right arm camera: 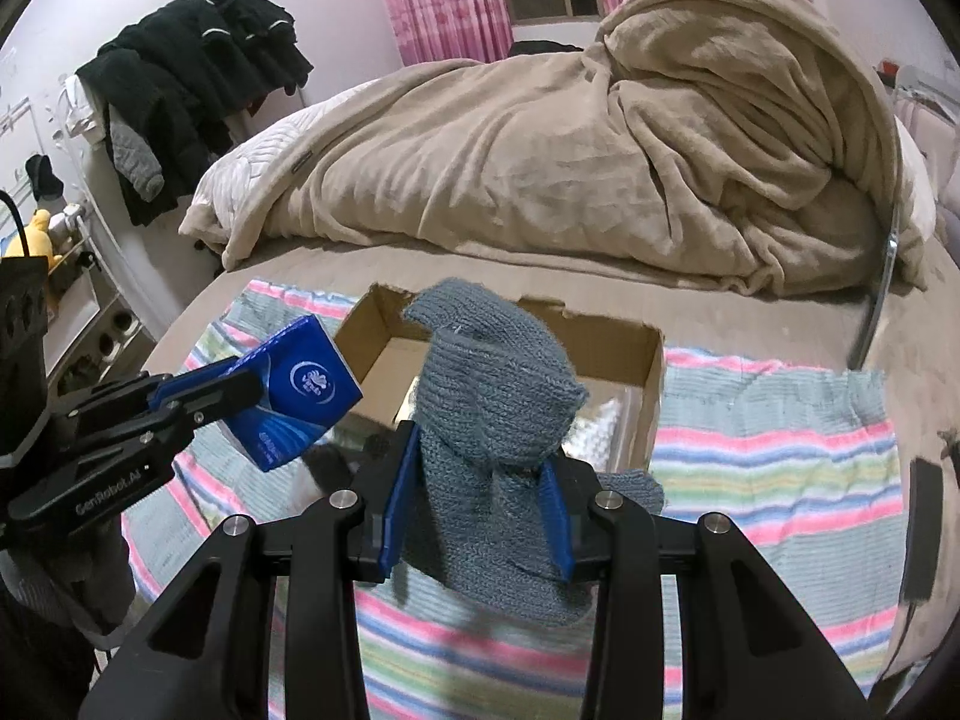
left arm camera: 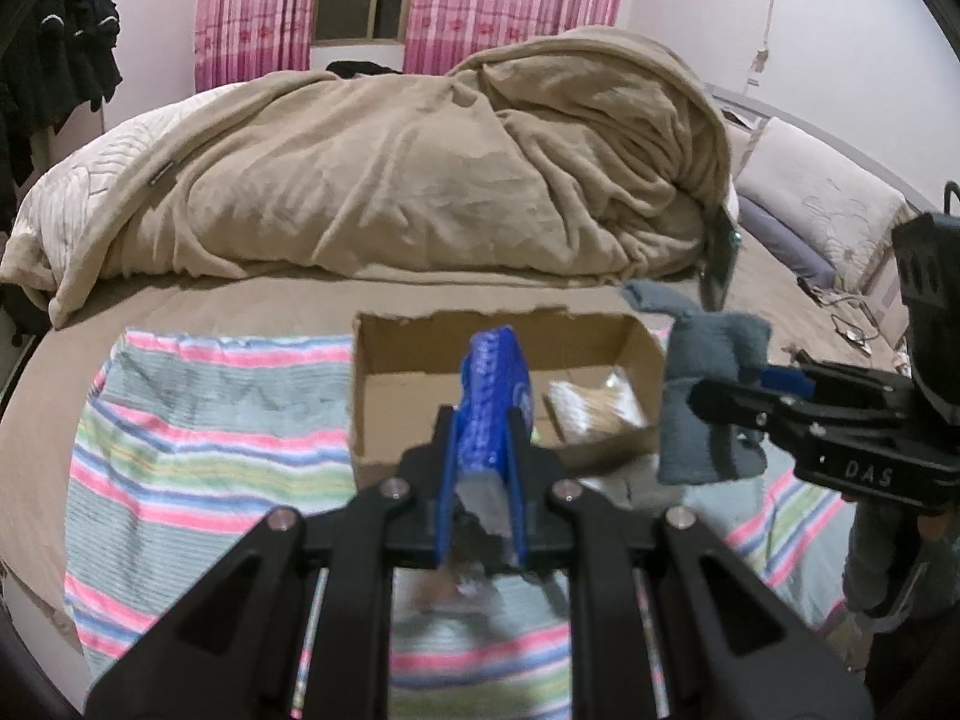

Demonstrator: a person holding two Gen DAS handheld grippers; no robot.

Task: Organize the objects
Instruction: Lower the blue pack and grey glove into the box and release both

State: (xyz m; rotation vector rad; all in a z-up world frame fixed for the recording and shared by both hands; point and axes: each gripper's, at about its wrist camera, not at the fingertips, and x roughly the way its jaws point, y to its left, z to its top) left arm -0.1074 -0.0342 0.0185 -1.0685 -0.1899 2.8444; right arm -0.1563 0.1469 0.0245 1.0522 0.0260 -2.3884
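My left gripper (left arm camera: 480,420) is shut on a blue tissue pack (left arm camera: 495,396) and holds it above the near edge of an open cardboard box (left arm camera: 384,372) on the bed. The pack also shows in the right wrist view (right arm camera: 300,396), held by the left gripper (right arm camera: 252,387). My right gripper (right arm camera: 480,456) is shut on a grey knitted cloth (right arm camera: 492,396), which hangs in the air near the box (right arm camera: 651,372). In the left wrist view the cloth (left arm camera: 714,396) hangs at the box's right side in the right gripper (left arm camera: 729,387). A clear packet (left arm camera: 594,405) lies inside the box.
The box sits on a striped towel (left arm camera: 204,432) spread over the bed. A heaped beige blanket (left arm camera: 390,168) fills the bed behind it. Pillows (left arm camera: 822,204) and cables lie at the right. Dark clothes (right arm camera: 198,78) hang at the left, beside a shelf.
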